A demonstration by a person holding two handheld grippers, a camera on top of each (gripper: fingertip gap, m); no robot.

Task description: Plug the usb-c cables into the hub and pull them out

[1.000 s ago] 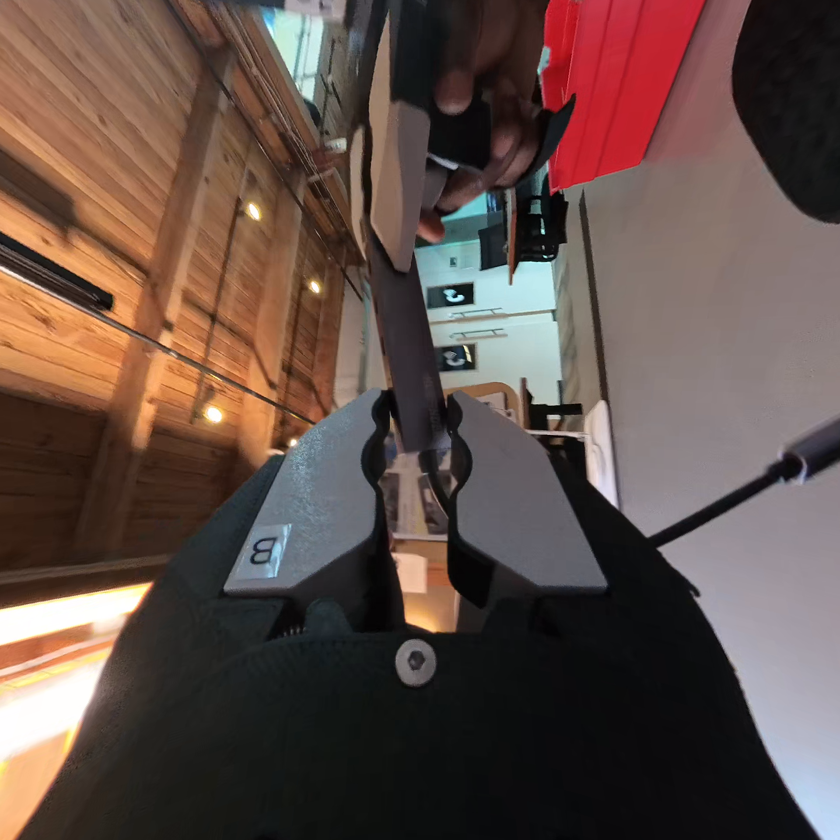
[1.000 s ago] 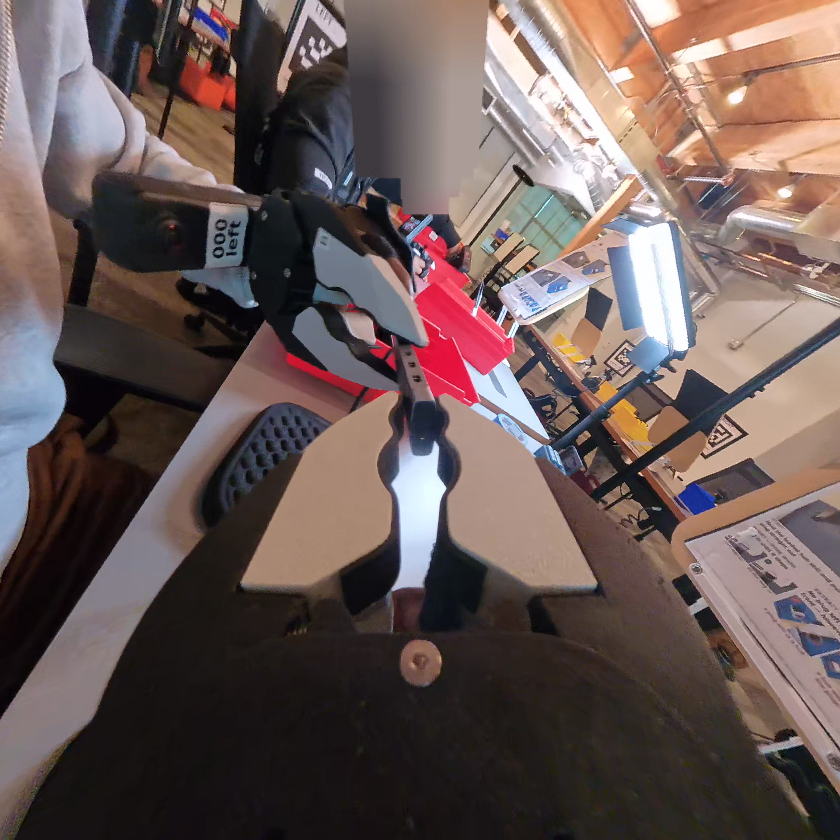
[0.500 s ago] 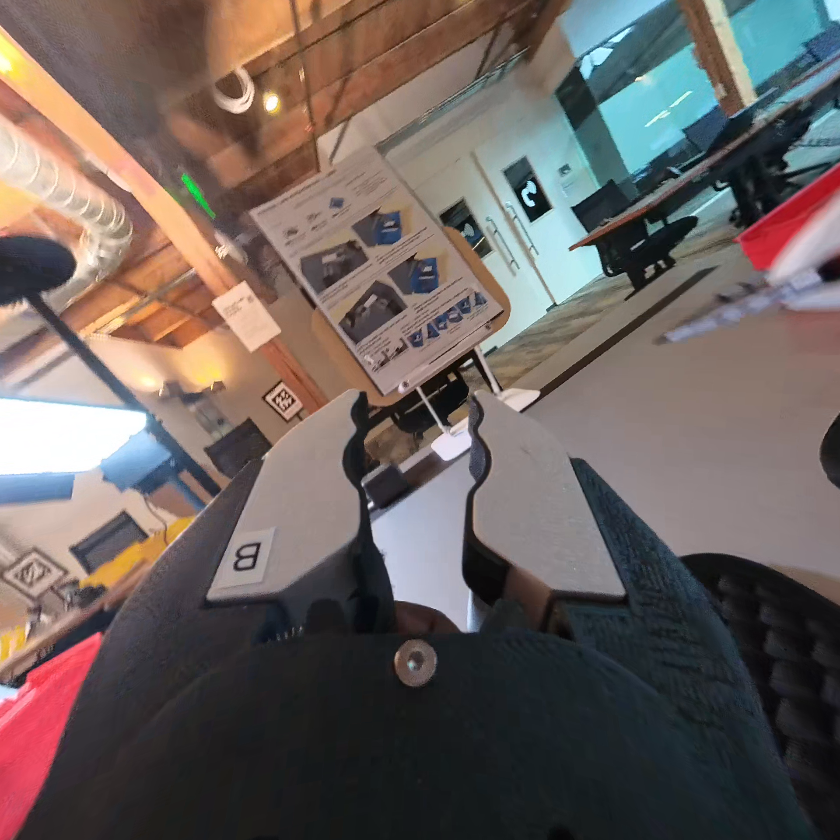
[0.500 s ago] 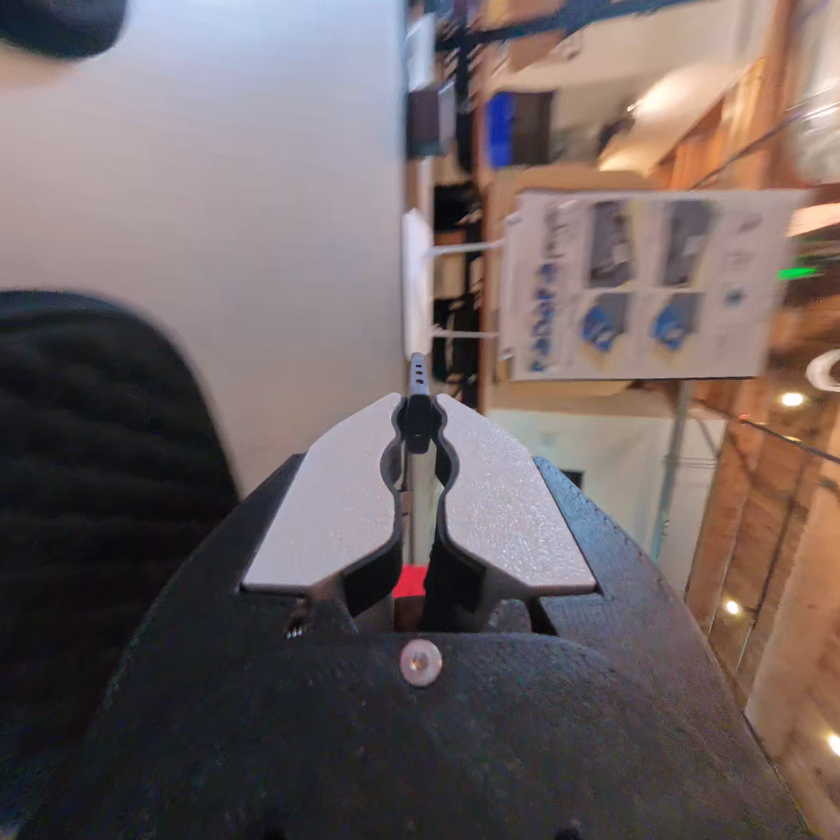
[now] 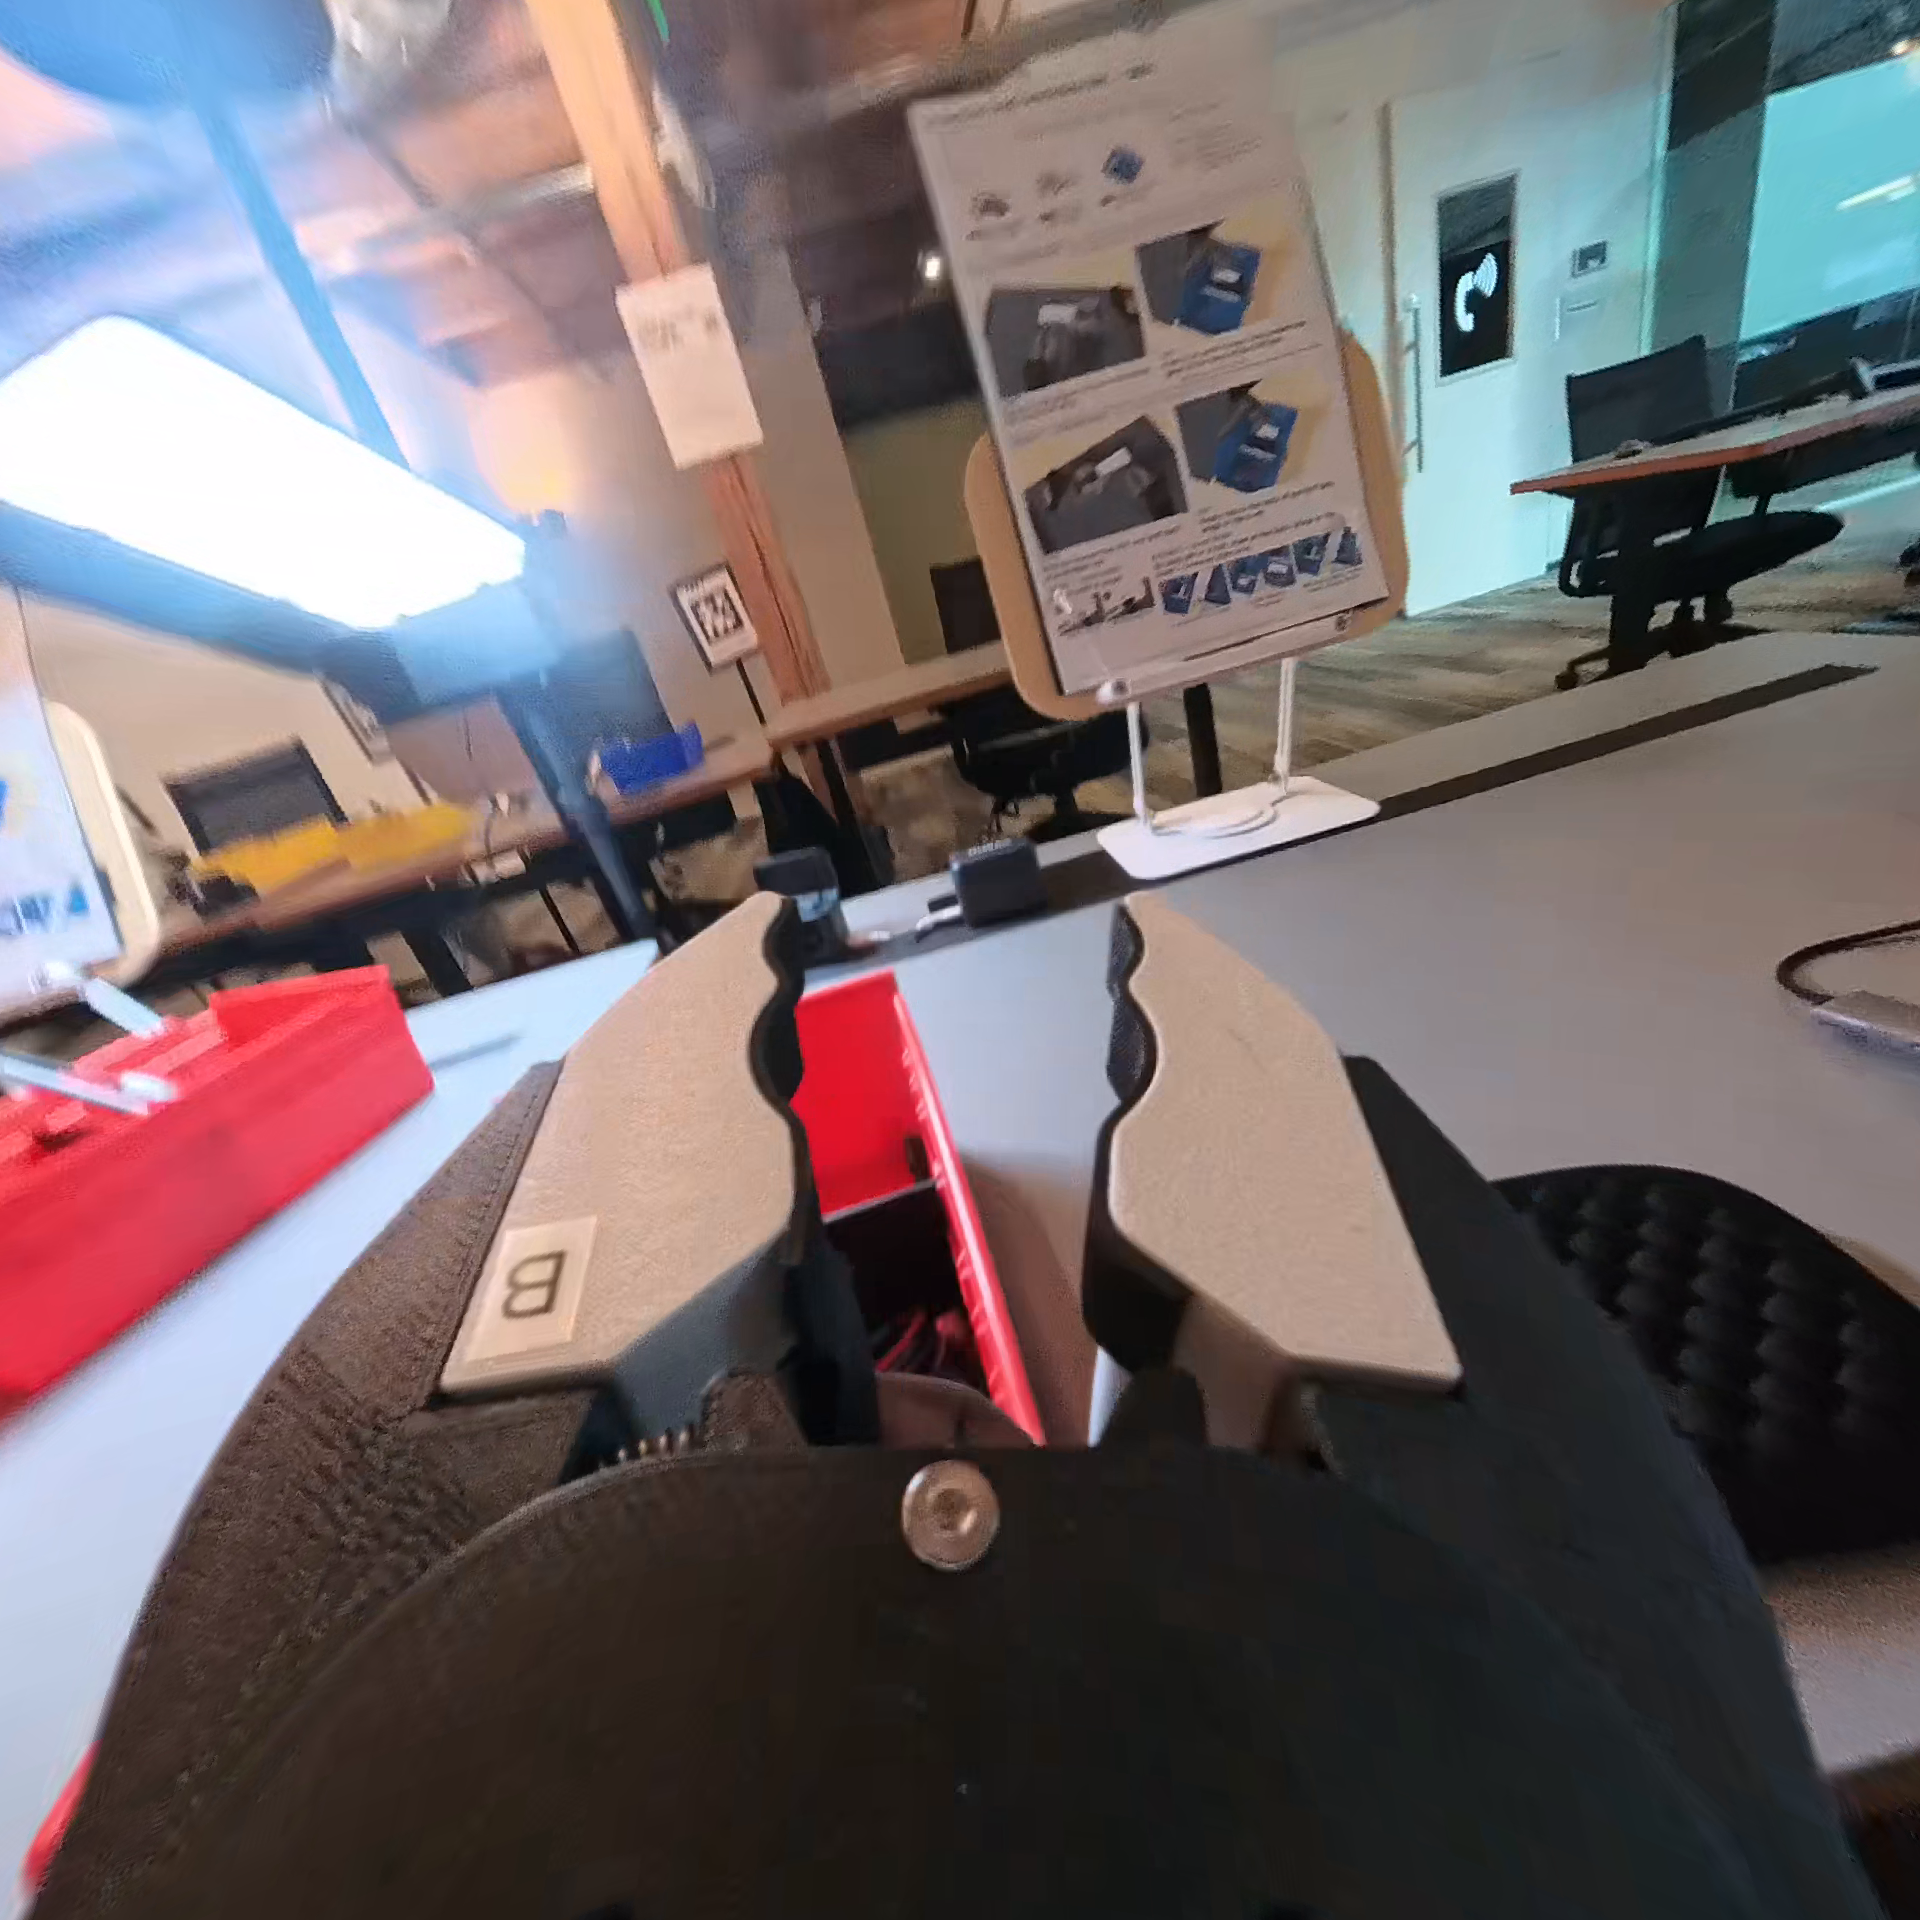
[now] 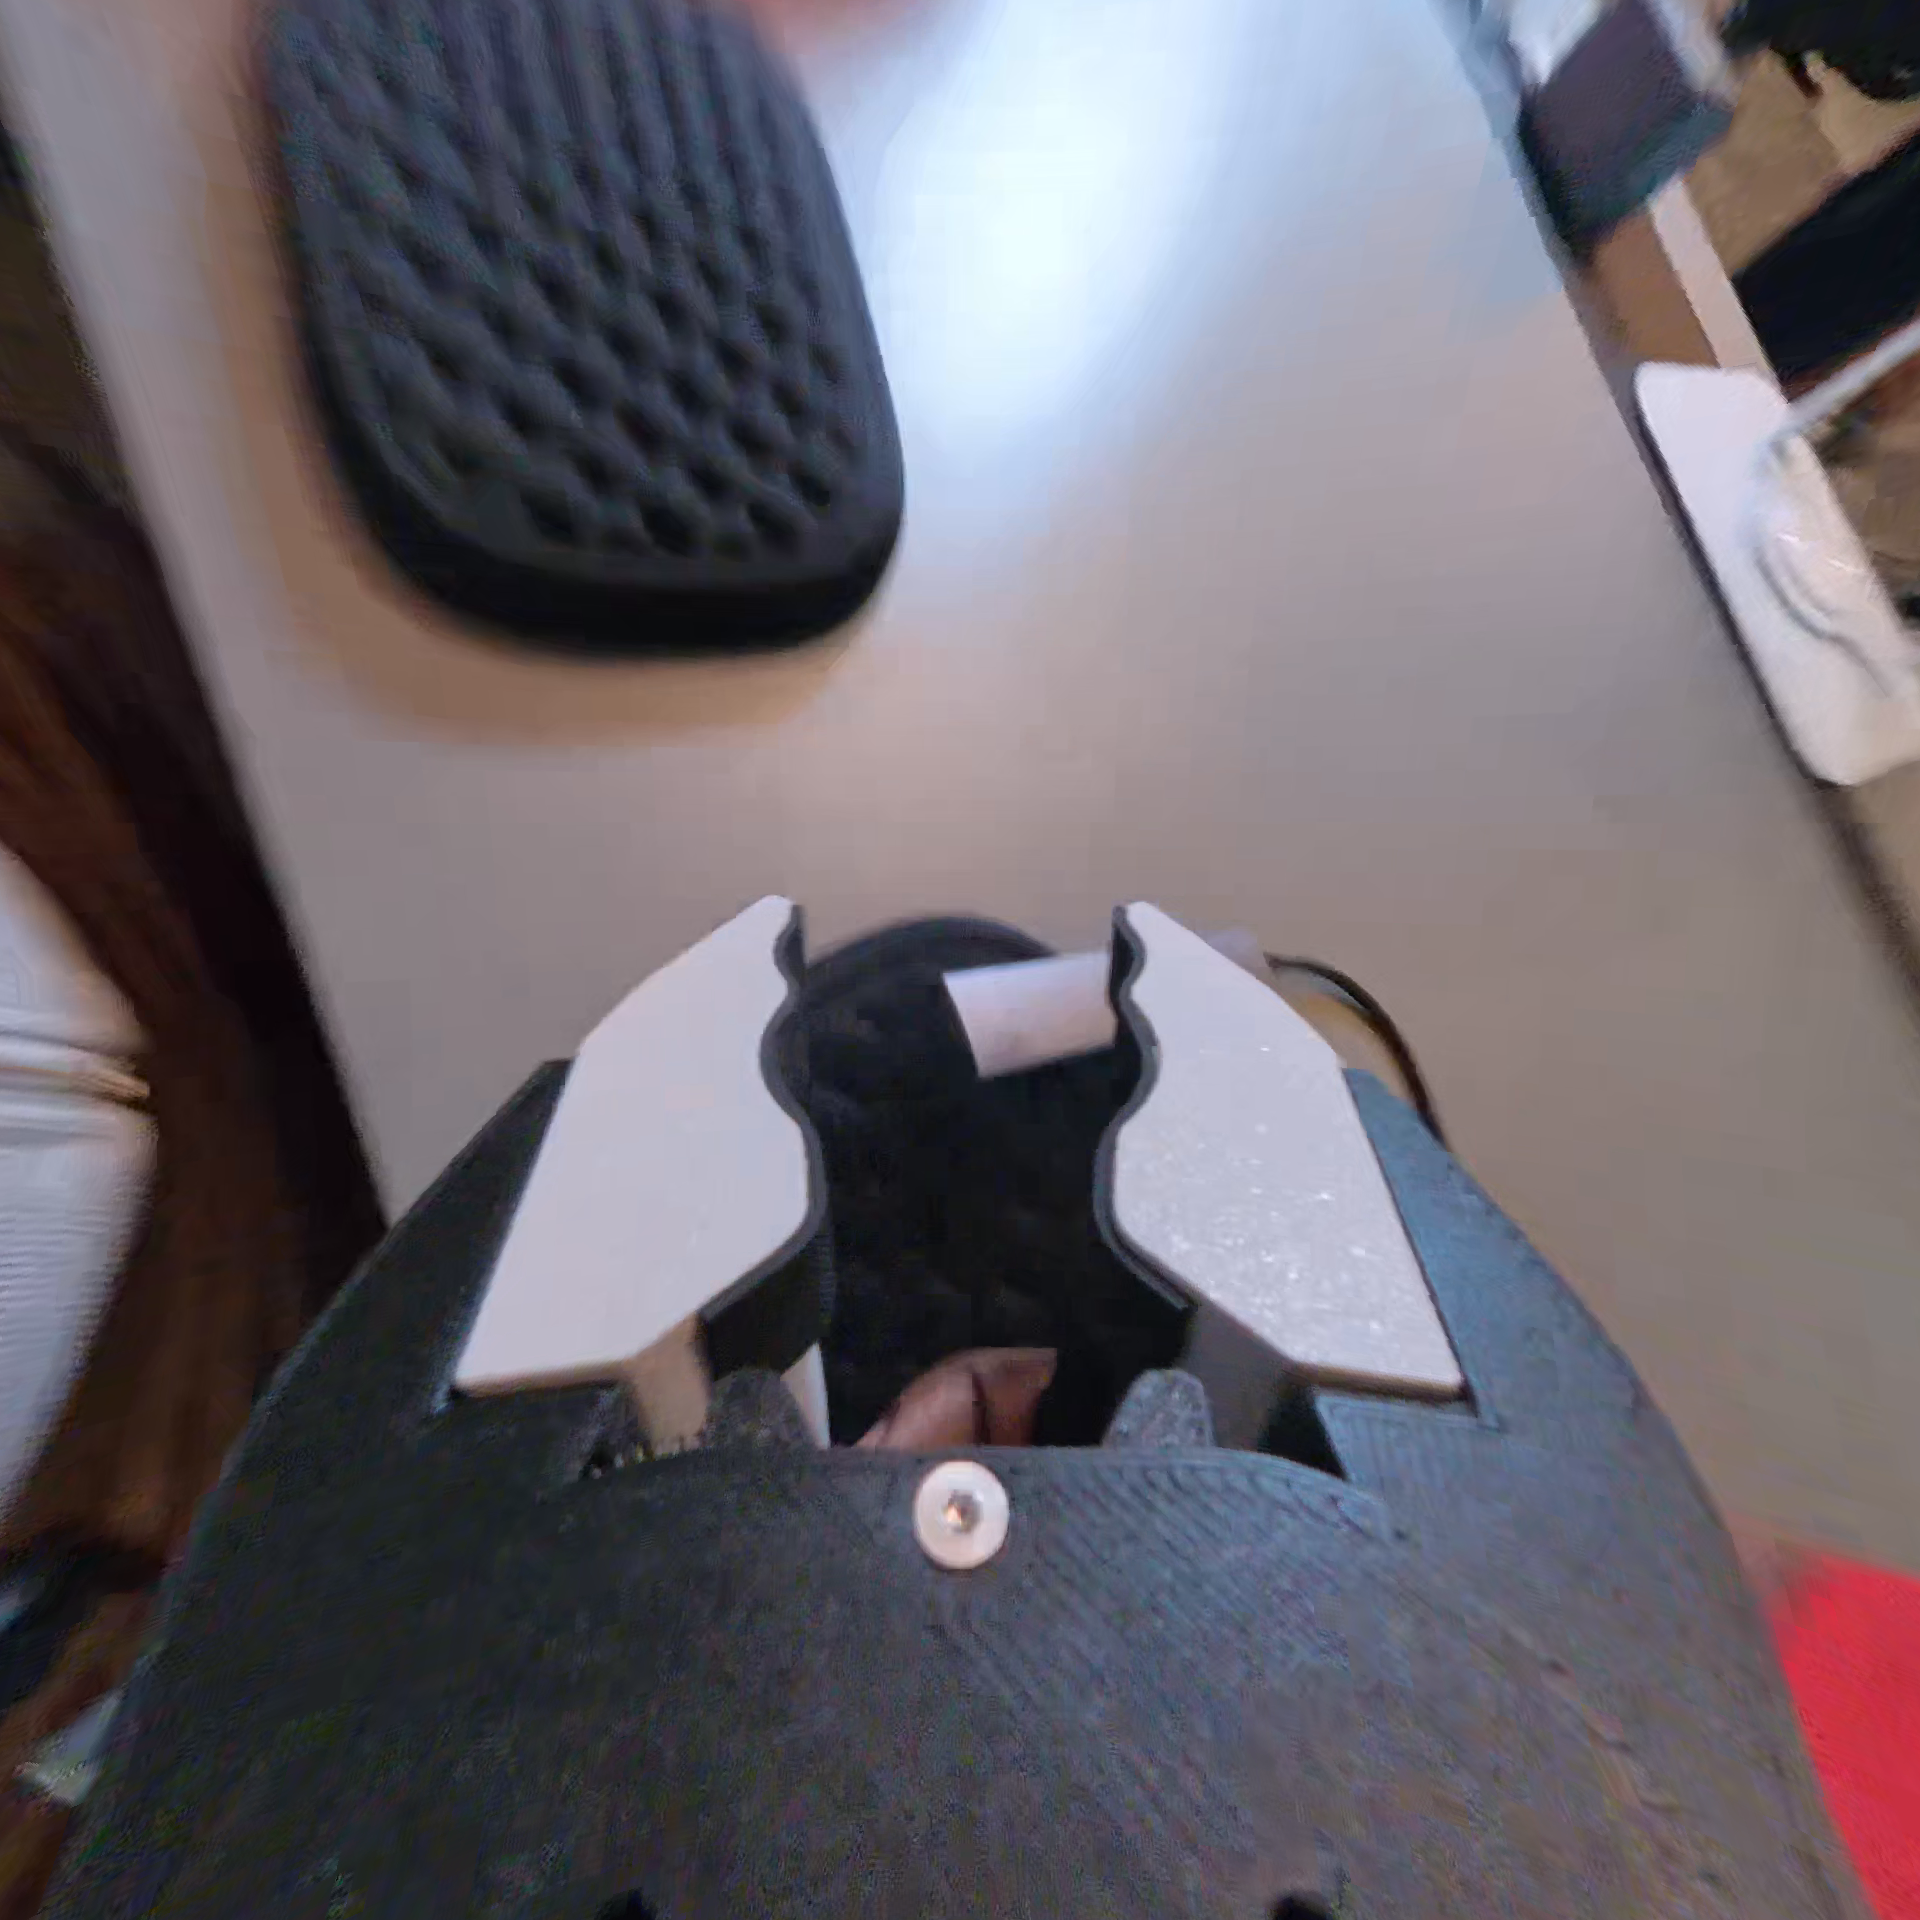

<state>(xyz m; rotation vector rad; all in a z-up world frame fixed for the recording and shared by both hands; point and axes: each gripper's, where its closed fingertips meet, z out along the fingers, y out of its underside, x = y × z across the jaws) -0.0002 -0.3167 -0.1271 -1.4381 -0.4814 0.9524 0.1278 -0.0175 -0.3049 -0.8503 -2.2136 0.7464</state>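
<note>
My left gripper [image 5: 951,925] is open and empty, low over the grey table [image 5: 1455,987], with a red bin [image 5: 883,1122] showing between its fingers. My right gripper [image 6: 956,925] is open. The grey hub [image 6: 1023,1013] lies between its fingertips, close to the right finger, over a black textured pad [image 6: 935,1143]. A black cable [image 6: 1382,1029] curves off beside it. In the left wrist view a flat grey piece [image 5: 1870,1013] with a black cable [image 5: 1829,951] lies on the table at the right edge. I cannot tell if it is the hub or a plug.
A second black pad [image 6: 582,312] lies near the table's front edge and also shows in the left wrist view [image 5: 1714,1330]. A red tray [image 5: 187,1101] sits at the left. A poster stand with a white base [image 5: 1236,821] and small black chargers [image 5: 997,878] stand at the back.
Both grippers were shut on the hub in the air. The left let go, opened and swung down towards the table. The right carried the hub down and has now opened.
</note>
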